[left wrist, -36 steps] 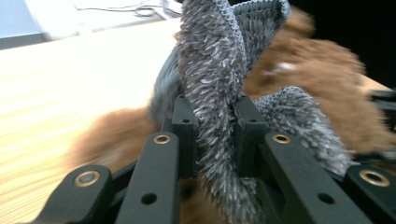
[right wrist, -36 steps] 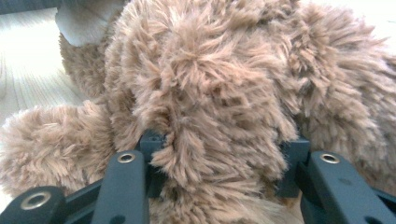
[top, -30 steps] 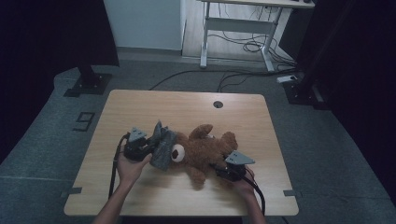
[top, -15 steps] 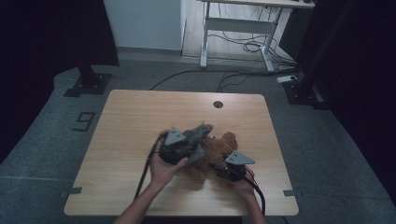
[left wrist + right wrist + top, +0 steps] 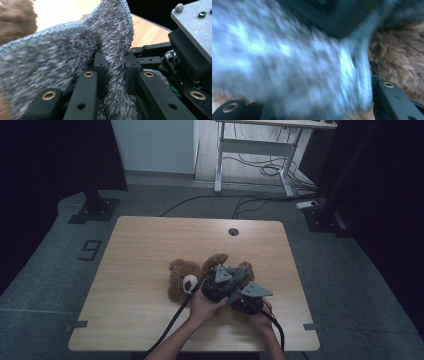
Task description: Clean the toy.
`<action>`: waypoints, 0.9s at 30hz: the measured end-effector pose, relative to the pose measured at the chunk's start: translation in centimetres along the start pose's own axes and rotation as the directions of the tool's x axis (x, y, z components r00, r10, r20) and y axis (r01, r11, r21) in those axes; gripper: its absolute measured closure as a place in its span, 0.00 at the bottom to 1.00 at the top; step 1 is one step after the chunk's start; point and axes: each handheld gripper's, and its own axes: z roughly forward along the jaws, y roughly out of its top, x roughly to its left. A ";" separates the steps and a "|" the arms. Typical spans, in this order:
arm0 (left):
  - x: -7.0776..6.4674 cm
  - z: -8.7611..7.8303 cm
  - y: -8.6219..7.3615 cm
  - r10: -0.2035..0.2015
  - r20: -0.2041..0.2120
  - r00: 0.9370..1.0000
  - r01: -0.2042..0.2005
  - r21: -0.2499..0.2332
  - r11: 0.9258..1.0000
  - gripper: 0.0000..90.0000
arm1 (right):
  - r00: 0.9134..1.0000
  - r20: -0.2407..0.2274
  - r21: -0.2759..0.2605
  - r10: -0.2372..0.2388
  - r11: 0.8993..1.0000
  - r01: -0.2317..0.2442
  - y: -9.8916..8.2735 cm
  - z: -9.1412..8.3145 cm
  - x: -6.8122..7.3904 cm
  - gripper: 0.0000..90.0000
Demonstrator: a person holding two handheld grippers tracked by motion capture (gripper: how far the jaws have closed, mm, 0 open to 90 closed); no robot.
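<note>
Cloth sits clamped in your left gripper jaws, over the teddy bear. Your right gripper jaws grip that cloth too, on the counter.

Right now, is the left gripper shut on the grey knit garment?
Shut: the left gripper jaws pinch a fold of grey knit garment between them.

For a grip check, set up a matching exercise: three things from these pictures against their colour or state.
Things:
1. left gripper
2. brown plush teddy bear
3. light wooden table

States:
a. lies on the tabletop, partly under the hands
b. has a small dark round hole near its far edge
c. jaws clamped on a fold of fuzzy grey knitted cloth

Pairs: 1-c, 2-a, 3-b
</note>
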 end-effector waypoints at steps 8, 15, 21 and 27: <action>3.8 -2.9 -0.3 -0.073 -0.128 0.989 0.071 -0.020 0.997 0.85 | 1.000 -0.007 -0.005 0.015 1.000 -0.015 -0.1 -0.1 -0.2 0.57; 9.7 -6.9 -2.3 -0.243 -0.126 0.962 0.234 -0.083 0.969 0.85 | 1.000 -0.007 -0.008 0.011 1.000 -0.011 -0.1 0.0 -0.1 0.56; 12.9 -9.6 -3.9 -0.283 -0.203 0.937 0.274 -0.070 0.959 0.85 | 1.000 -0.005 -0.012 0.020 1.000 -0.020 -0.1 0.0 -0.2 0.56; 15.2 -9.9 -7.1 -0.337 -0.233 0.912 0.338 -0.036 0.940 0.85 | 1.000 -0.006 -0.014 0.021 1.000 -0.021 -0.1 0.0 -0.2 0.56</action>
